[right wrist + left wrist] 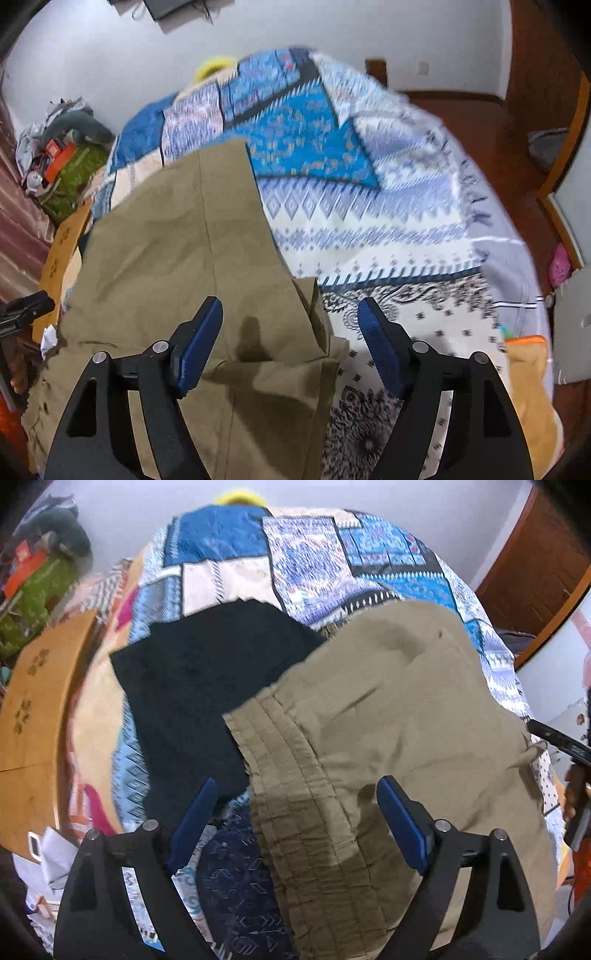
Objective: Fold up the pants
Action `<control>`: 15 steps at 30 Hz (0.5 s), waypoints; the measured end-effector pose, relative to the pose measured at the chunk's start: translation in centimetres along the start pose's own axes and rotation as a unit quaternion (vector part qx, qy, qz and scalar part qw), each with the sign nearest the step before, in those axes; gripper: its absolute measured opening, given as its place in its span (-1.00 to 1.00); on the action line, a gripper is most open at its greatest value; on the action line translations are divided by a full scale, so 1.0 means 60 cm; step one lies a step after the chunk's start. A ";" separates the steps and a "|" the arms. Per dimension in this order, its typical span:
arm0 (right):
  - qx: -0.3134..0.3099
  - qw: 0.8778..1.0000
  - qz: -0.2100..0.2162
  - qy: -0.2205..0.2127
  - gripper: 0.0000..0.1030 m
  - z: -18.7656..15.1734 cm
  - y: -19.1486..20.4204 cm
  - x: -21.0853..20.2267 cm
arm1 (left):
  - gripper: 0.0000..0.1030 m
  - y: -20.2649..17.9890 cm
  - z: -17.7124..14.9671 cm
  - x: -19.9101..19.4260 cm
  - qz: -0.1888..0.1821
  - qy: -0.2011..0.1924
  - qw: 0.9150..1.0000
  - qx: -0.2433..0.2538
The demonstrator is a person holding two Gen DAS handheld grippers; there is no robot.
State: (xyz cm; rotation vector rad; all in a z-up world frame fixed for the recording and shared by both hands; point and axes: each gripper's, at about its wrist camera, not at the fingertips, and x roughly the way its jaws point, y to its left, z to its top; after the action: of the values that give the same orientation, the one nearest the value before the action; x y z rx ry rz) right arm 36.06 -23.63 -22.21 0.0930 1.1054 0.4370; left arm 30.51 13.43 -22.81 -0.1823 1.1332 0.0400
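Pants lie flat on the bed, long axis running away from me. My left tongs hang wide over the waistband, the right tongs wide over the far-side edge, seemingly equally near; nothing gripped.

The right gripper hangs over a bed with its blue-padded jaws standing apart, nothing pinched between them. Beneath lie olive-khaki pants, spread on a blue and white patterned bedspread. The pants' edge runs between the fingers.
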 end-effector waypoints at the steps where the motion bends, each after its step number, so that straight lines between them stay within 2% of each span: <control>1: -0.002 1.000 0.000 0.006 0.40 -0.003 0.000 0.006 | 0.73 -0.001 -0.003 0.007 -0.002 0.005 1.000 0.003; 7: -0.027 0.999 0.002 0.019 0.35 -0.016 0.014 0.031 | 0.73 -0.005 -0.018 0.039 -0.002 0.023 1.000 0.010; 9: -0.025 0.999 0.023 0.018 0.07 -0.019 0.012 0.033 | 0.73 -0.006 -0.021 0.042 0.002 0.019 1.000 0.013; 10: -0.025 0.999 0.026 0.017 0.01 -0.020 0.013 0.034 | 0.73 -0.007 -0.023 0.040 0.012 0.011 1.000 0.016; 11: -0.030 0.999 0.018 0.016 -0.05 -0.022 0.016 0.035 | 0.62 -0.007 -0.024 0.038 0.023 0.002 1.000 0.017; 12: -0.044 0.999 0.005 0.013 -0.19 -0.025 0.023 0.037 | 0.53 -0.010 -0.027 0.031 0.051 -0.016 0.998 0.024; 13: -0.057 0.998 -0.004 0.014 -0.31 -0.028 0.029 0.040 | 0.46 -0.012 -0.029 0.029 0.059 -0.022 0.997 0.033; 14: -0.063 0.998 -0.014 0.017 -0.53 -0.030 0.031 0.043 | 0.39 -0.014 -0.033 0.028 0.058 -0.023 0.997 0.039; 15: -0.067 0.997 -0.020 0.020 -0.67 -0.030 0.032 0.046 | 0.37 -0.014 -0.035 0.029 0.057 -0.023 0.997 0.043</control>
State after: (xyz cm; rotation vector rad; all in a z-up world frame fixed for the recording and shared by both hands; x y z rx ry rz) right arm 34.97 -21.08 -24.82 -0.0565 1.1113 0.4780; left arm 29.50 12.13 -25.14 -0.0397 1.0969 0.0965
